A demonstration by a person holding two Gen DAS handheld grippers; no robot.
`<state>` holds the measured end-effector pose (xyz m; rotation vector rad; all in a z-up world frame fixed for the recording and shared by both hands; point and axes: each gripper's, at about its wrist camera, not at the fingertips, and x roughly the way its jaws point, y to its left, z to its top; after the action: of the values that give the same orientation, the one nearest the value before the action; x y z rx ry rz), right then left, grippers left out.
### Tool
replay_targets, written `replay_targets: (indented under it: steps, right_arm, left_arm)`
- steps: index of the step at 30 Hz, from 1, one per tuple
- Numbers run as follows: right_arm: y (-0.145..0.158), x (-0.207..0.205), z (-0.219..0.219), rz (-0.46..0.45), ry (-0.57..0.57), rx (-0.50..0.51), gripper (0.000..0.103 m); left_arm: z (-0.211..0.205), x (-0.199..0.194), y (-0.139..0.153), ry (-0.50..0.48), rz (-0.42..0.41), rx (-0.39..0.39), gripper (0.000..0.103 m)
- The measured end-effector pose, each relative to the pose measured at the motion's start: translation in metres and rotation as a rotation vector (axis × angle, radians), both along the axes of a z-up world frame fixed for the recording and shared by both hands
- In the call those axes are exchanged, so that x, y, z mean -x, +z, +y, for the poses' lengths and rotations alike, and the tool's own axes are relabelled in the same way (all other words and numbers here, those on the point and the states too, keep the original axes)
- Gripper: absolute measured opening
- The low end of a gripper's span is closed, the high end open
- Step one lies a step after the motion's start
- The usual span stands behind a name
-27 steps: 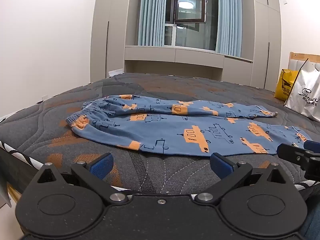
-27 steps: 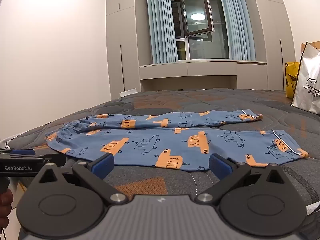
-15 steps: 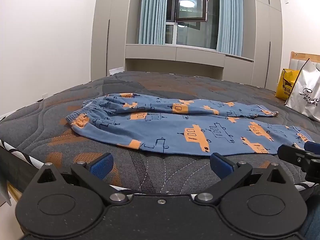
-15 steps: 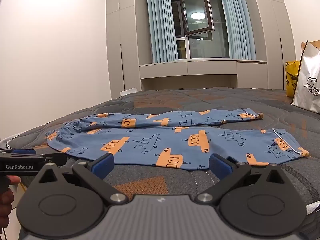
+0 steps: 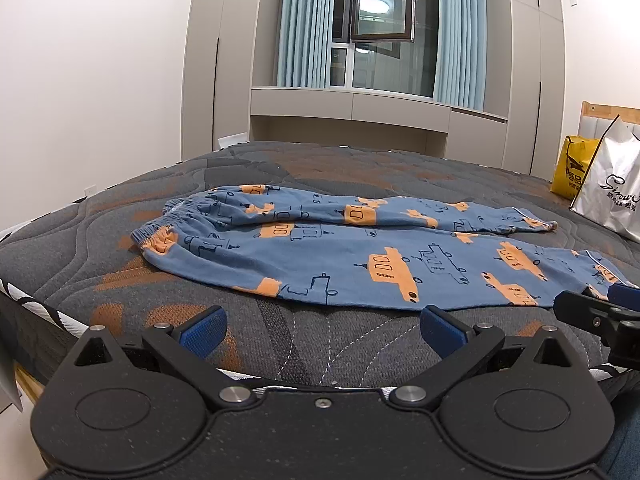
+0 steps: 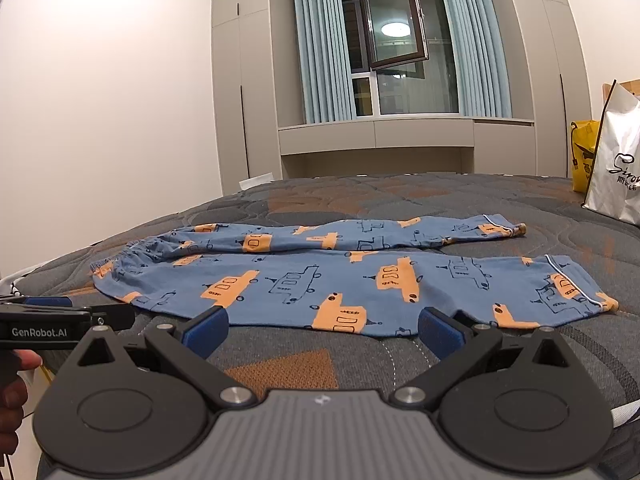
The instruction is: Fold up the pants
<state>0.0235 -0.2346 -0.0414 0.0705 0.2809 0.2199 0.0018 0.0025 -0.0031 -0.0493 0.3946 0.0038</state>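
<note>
Blue pants (image 5: 360, 252) flat on mattress (image 5: 280, 340); both grippers' fingers (image 5: 204, 330) spread, empty.

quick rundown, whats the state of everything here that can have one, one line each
pants: unfolded, spread flat on the bed, legs side by side
left gripper: open, empty, short of the pants
right gripper: open, empty, at the pants' near edge
window: sash swung open
curtains: drawn aside
white bag: upright on the bed
yellow bag: upright behind the white bag
</note>
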Motion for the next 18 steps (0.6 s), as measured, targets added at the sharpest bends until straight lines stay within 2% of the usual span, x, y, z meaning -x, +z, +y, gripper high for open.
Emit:
replay_targets:
  steps: [18]
  right_arm:
    - [-0.0032,-0.0019,-0.0003,0.007,0.001,-0.001,0.103]
  left_arm:
    - [0.0007,-0.0007,-0.0006,0.005,0.005,-0.012,0.103]
